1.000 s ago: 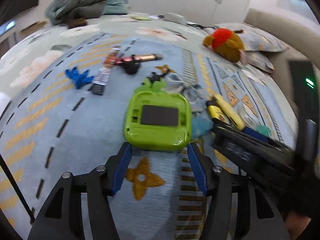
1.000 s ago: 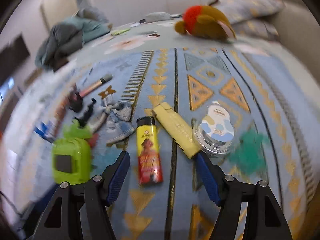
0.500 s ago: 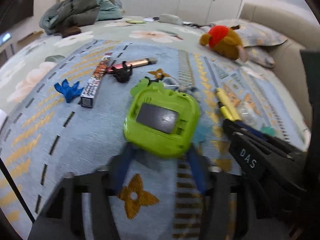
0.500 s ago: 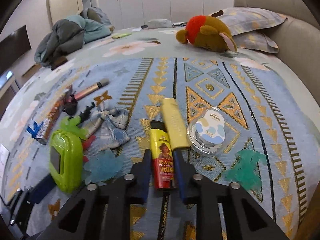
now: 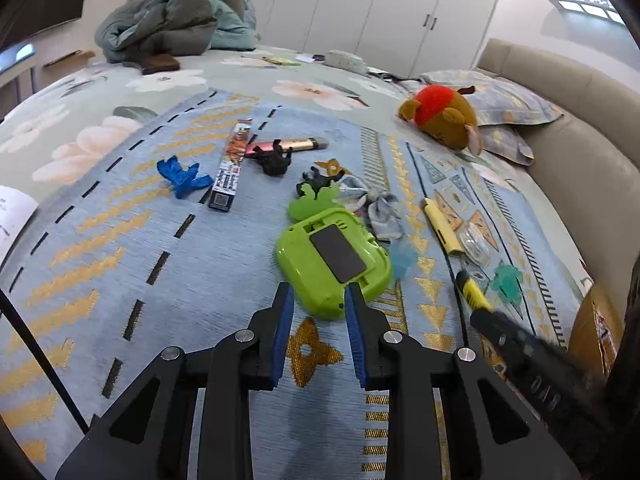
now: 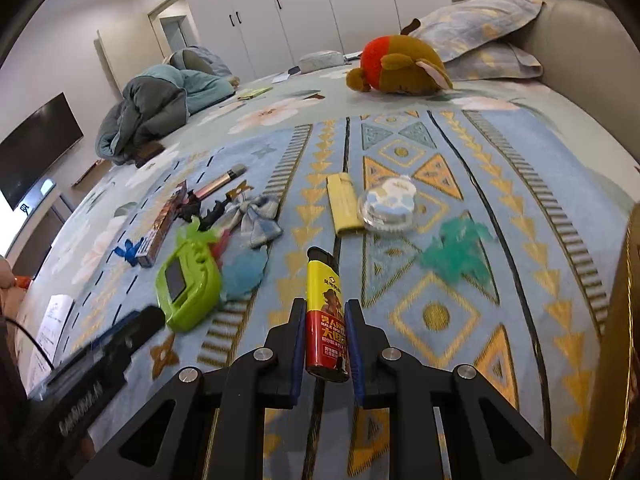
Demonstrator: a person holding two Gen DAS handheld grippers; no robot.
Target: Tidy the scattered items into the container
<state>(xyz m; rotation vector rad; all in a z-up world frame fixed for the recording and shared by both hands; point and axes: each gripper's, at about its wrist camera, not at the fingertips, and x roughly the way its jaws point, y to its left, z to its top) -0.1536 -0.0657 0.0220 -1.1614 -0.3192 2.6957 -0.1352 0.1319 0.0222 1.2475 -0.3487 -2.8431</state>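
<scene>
My left gripper (image 5: 318, 294) is shut on the near corner of a lime-green toy console (image 5: 334, 258), which also shows in the right wrist view (image 6: 188, 284). My right gripper (image 6: 324, 312) is shut on a yellow and red lighter (image 6: 326, 320) and holds it above the blanket; that lighter also shows in the left wrist view (image 5: 472, 292). A cardboard box edge (image 6: 624, 340) stands at the far right. Scattered on the blanket lie a pale yellow lighter (image 6: 342, 204), a round clear case (image 6: 390, 206), a teal clip (image 6: 456, 252) and a plaid bow (image 6: 256, 216).
A blue glove (image 5: 182, 176), a long snack packet (image 5: 232, 164), a pink pen (image 5: 288, 146) and a black clip (image 5: 274, 162) lie further left. A plush toy (image 6: 400, 66) and pillows (image 6: 476, 20) sit at the bed head. A crumpled quilt (image 5: 168, 24) is far back.
Both grippers closed: the left on the green console's corner, the right on the yellow and red lighter, which is now lifted off the blanket.
</scene>
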